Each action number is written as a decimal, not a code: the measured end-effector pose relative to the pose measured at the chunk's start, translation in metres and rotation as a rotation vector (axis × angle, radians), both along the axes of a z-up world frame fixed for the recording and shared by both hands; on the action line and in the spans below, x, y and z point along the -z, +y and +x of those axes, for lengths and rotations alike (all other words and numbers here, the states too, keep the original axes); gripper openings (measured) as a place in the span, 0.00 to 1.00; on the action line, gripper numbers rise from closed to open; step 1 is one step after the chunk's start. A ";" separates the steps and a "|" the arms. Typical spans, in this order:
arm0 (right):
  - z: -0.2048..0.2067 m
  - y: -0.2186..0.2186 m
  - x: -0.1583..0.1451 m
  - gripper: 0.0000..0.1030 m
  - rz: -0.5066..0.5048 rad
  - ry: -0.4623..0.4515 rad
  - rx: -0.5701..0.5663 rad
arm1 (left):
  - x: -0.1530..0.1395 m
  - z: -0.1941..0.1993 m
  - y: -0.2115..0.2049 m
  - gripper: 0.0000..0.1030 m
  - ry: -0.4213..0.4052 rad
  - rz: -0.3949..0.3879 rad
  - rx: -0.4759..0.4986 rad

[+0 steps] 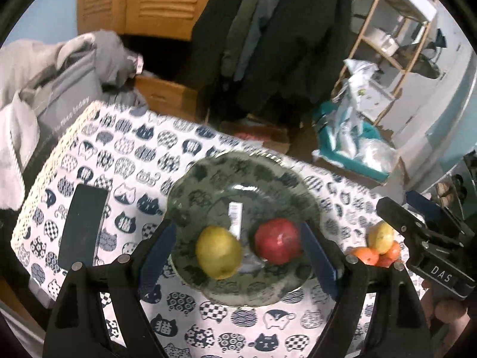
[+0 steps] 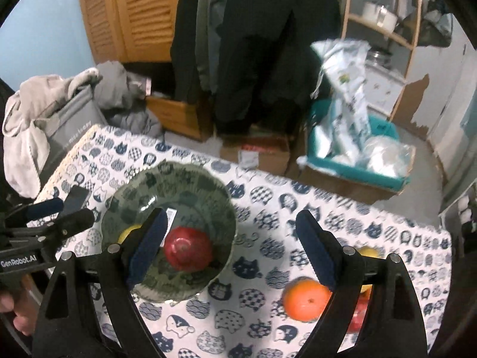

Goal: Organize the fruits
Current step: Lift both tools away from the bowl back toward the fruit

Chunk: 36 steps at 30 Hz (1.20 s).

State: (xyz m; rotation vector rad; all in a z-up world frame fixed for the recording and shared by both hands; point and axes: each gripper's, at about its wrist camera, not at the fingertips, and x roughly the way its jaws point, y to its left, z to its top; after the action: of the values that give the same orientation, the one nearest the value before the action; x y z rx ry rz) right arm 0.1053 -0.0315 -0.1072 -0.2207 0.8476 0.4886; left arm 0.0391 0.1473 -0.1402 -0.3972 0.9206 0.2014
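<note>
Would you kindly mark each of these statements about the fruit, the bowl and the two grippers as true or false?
1. A red apple and a yellow fruit lie in the green bowl. True.
2. The left gripper holds the red apple. False: its jaws stand open and empty above the bowl.
3. An orange lies on the cat-print cloth outside the bowl. True.
4. The right gripper is shut on the orange. False: it is open and holds nothing.
5. The bowl is empty. False: it holds two fruits.

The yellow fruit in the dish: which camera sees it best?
The left wrist view: the yellow fruit lies whole and unobstructed in the dish. In the right wrist view only a sliver shows behind the right claw's finger.
</note>
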 end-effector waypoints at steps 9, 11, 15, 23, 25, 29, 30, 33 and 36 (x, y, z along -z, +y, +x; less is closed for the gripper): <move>-0.019 -0.039 -0.048 0.85 0.059 -0.097 0.035 | -0.043 -0.010 -0.030 0.83 -0.093 0.051 0.059; -0.024 -0.047 -0.056 0.85 0.066 -0.115 0.042 | -0.051 -0.012 -0.035 0.83 -0.114 0.053 0.075; -0.034 -0.065 -0.071 0.85 0.078 -0.152 0.062 | -0.063 -0.017 -0.048 0.85 -0.148 0.069 0.104; -0.051 -0.104 -0.096 0.85 0.092 -0.220 0.108 | -0.078 -0.021 -0.069 0.88 -0.191 0.083 0.141; -0.053 -0.113 -0.099 0.85 0.090 -0.230 0.121 | -0.080 -0.021 -0.074 0.89 -0.200 0.089 0.149; -0.056 -0.136 -0.103 0.85 0.094 -0.234 0.153 | -0.082 -0.019 -0.086 0.89 -0.204 0.090 0.180; -0.056 -0.144 -0.104 0.85 0.095 -0.234 0.163 | -0.082 -0.018 -0.089 0.89 -0.203 0.091 0.187; -0.059 -0.160 -0.105 0.85 0.084 -0.244 0.191 | -0.084 -0.017 -0.097 0.89 -0.204 0.088 0.201; -0.063 -0.178 -0.106 0.85 0.075 -0.257 0.222 | -0.087 -0.015 -0.106 0.89 -0.207 0.084 0.212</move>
State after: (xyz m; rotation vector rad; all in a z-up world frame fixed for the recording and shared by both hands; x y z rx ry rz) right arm 0.0426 -0.2090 -0.0015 -0.1147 0.5924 0.2757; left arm 0.0239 0.0415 -0.0535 -0.2356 0.7414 0.0044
